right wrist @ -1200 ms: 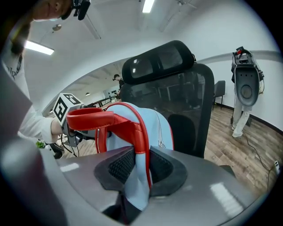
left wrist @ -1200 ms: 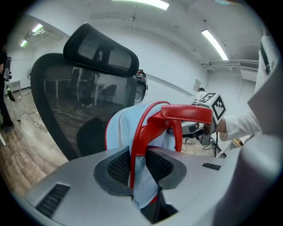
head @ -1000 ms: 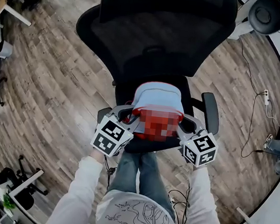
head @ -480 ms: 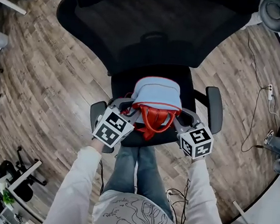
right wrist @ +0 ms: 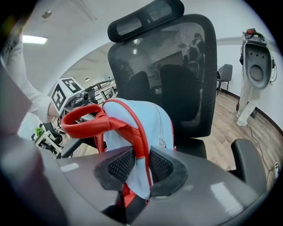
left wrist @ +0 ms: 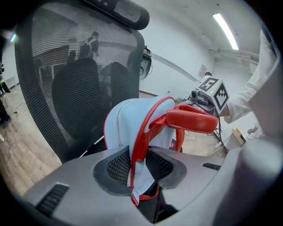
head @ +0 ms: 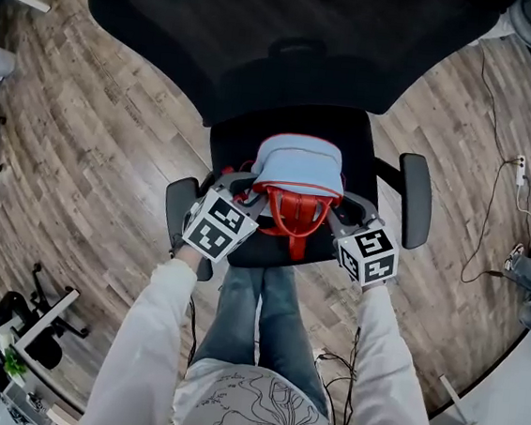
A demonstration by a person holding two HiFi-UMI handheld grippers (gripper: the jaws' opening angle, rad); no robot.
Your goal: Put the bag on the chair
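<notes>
wood floor (head: pixel 102 152) rings the office chair (head: pixel 263 56); the light-blue bag (head: pixel 298 168) stands upright over its seat. left gripper (left wrist: pixel 139 165) clamps one red-piped edge, and right gripper (right wrist: pixel 139 165) is opening around the other. released unevenly, the bag could topple forward off the seat.

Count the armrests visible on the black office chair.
2. The left armrest is beside the seat on its left, and the right armrest is on its right. None seems hidden.

Head view steeply down over chair (head: pixel 264 46); gripper views close-up from opposite sides of the shared bag (head: pixel 299 166).
</notes>
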